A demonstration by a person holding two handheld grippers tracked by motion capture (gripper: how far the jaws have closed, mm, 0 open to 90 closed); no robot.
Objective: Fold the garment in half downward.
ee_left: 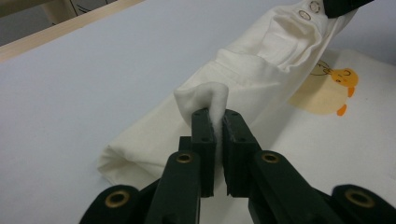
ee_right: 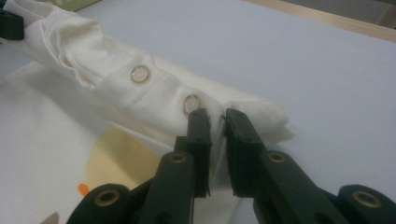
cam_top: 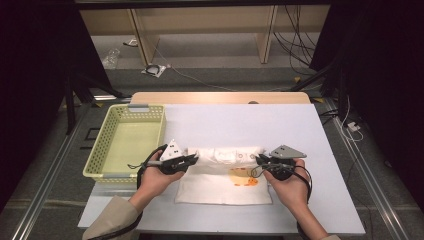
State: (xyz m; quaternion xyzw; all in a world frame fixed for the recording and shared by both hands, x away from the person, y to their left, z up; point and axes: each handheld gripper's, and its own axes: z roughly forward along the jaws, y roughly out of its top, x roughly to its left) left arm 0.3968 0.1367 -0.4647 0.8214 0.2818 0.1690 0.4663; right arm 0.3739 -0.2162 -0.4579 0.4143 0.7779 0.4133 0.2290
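Two grippers are held over a white garment (cam_top: pixel 223 175) that lies on the near middle of the white table (cam_top: pixel 300 130). The garment's far edge has been rolled into a thick fold running left to right, and each end of that roll is pinched. The left gripper (cam_top: pixel 192 159) is clamped on the left end: in the left gripper view (ee_left: pixel 215 122) a tuft of white cloth is seen squeezed between its narrow jaws. The right gripper (cam_top: pixel 258 160) is clamped on the right end; in the right gripper view (ee_right: pixel 215 119) cloth is caught between its jaws, just beside a metal snap (ee_right: pixel 192 103) on the roll, with a second snap (ee_right: pixel 140 73) further along. A yellow duck print (cam_top: pixel 245 176) is shown on the flat part of the garment, near of the roll and towards the right gripper. A pale green basket (cam_top: pixel 107 131) is set on the left of the table, just beside the left gripper. Cables (cam_top: pixel 295 40) are seen on the floor beyond the far edge of the table.
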